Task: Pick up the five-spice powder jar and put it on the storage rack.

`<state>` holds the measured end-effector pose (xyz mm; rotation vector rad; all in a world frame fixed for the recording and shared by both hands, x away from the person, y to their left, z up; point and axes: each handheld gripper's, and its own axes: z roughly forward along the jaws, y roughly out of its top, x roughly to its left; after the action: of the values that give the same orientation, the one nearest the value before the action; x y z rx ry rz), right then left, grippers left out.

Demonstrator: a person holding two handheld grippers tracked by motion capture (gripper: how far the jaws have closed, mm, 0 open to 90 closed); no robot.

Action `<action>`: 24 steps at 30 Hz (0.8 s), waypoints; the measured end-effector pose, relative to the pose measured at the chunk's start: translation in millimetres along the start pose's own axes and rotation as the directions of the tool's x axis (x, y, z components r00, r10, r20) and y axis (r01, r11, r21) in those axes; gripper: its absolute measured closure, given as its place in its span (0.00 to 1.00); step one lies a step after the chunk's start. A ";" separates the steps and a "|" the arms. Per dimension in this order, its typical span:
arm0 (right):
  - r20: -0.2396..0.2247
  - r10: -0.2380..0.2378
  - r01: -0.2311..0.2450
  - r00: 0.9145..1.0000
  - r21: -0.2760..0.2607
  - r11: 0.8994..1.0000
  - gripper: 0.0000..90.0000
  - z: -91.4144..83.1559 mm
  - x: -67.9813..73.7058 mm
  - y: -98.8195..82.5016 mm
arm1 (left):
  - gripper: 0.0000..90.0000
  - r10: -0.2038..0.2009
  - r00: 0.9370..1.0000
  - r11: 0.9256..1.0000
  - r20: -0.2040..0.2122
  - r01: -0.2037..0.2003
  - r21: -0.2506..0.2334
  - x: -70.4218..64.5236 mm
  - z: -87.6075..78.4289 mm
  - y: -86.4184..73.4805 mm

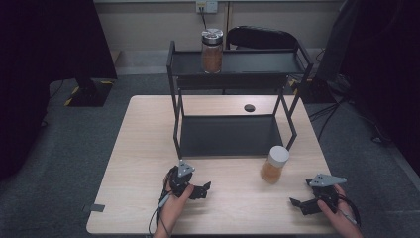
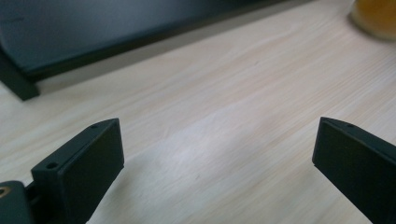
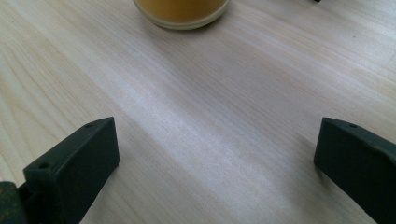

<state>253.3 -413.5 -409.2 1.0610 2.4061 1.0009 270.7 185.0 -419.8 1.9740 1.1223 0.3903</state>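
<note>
My table is pale wood with a fine straight grain, smooth and matt, with a small round black hole toward its far edge. On it stands a two-tier black metal shelf, thin angular legs holding flat dark trays with low rims. On the top tray, toward the left, sits a clear glass jar, cylindrical, with a ribbed silvery lid and brownish-orange contents. A second jar stands on the table in front of the shelf's right leg, squat and round with a plain white lid and amber filling; it looks slightly tilted from above.

My left gripper rests low at the near edge, left of centre, my hand wrapped around its body, its grey three-cornered plate on top. In the left gripper view its blocky matt black jaws stand wide apart with bare wood between them, holding nothing, the shelf's bottom tray ahead and the amber jar at the far right.

My right gripper lies at the near right, also gripped in my hand. In the right gripper view its jaws gape wide over empty wood, and the amber jar's rounded glass base stands ahead, well apart from them
</note>
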 end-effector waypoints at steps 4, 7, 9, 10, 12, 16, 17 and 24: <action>0.000 0.000 0.000 1.000 0.000 1.000 0.00 0.0 0.0 -0.1 | 0.02 0.031 0.999 0.998 -0.029 -0.029 0.054 -1.8 1.4 2.7; 0.000 0.000 0.000 1.000 0.000 1.000 0.00 0.0 0.0 0.0 | 0.02 0.061 0.997 0.995 -0.044 -0.058 0.076 -3.5 1.7 4.8; 0.001 0.001 -0.001 1.000 -0.001 1.000 0.00 0.0 0.2 -0.1 | 0.01 0.071 0.996 0.995 -0.055 -0.066 0.081 -5.6 2.2 5.2; 0.001 0.001 -0.001 1.000 -0.001 1.000 0.00 0.0 0.4 -0.3 | 0.00 0.085 0.995 0.993 -0.059 -0.080 0.089 -6.3 2.4 6.2; 0.002 0.001 -0.001 1.000 -0.001 1.000 0.00 0.0 0.5 -0.3 | 0.00 0.088 0.994 0.993 -0.063 -0.083 0.090 -7.3 2.8 6.3; 0.002 0.001 -0.001 1.000 -0.001 1.000 0.00 -0.1 0.5 -0.3 | 0.00 0.088 0.994 0.993 -0.066 -0.082 0.090 -7.8 2.9 6.2; 0.002 0.001 -0.001 1.000 -0.001 1.000 0.00 -0.1 0.5 -0.3 | 0.00 0.075 0.994 0.994 -0.082 -0.068 0.089 -10.2 3.3 6.2; 0.001 0.000 0.000 1.000 0.000 1.000 0.00 0.0 0.3 0.0 | 0.00 0.055 0.993 0.995 -0.105 -0.047 0.084 -14.5 3.6 5.3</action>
<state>253.1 -413.3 -409.2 1.0618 2.4054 1.0001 267.9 169.8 -416.2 2.0774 1.1730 0.4892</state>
